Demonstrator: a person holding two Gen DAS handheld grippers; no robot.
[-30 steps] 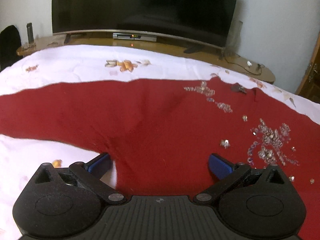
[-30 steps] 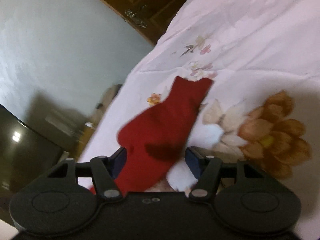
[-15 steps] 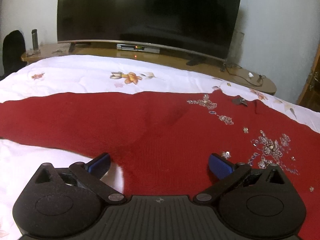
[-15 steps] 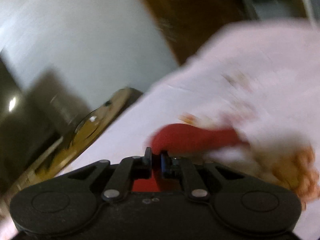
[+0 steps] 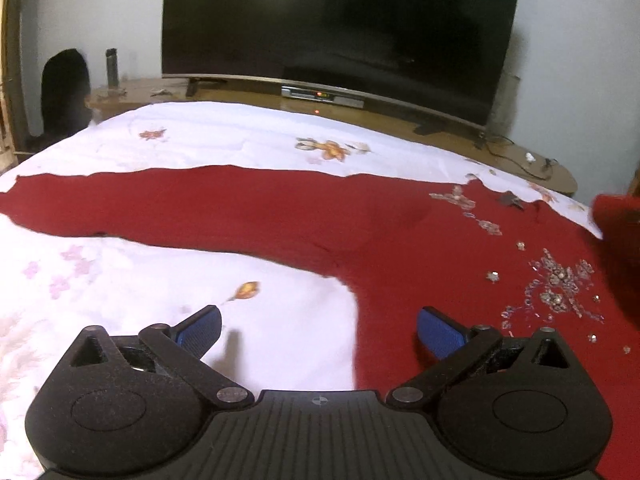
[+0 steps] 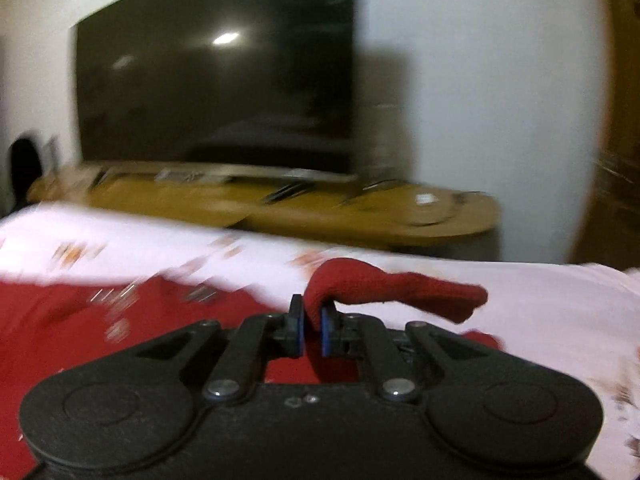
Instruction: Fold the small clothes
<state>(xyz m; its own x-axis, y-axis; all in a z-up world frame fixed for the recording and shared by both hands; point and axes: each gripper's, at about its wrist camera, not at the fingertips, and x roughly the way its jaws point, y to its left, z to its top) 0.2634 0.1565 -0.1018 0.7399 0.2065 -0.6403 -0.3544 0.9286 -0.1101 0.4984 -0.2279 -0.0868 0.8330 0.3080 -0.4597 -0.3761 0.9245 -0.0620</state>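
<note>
Over floral white bedsheet (image 5: 248, 148), swing red knit sleeve (image 6: 396, 286) pinched in right gripper (image 6: 311, 330) smoothly across sequinned red sweater (image 5: 400, 232), left gripper (image 5: 318, 330) wide, empty.

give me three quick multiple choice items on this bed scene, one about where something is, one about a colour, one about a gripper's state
1. Where is the television?
A. on the wooden stand beyond the bed
B. flat on the bedsheet
C. on the floor beside the bed

2. What colour is the sweater spread on the bedsheet?
A. blue
B. red
C. green

3. How does the right gripper stand?
A. wide open over bare sheet
B. shut on nothing
C. shut on the sleeve

Answers:
1. A: the screen stands upright on the wooden stand past the bed's far edge.
2. B: the spread knit is red, with beadwork near its right side.
3. C: the blue pads pinch a fold of red sleeve, whose end hangs off to the right.
</note>
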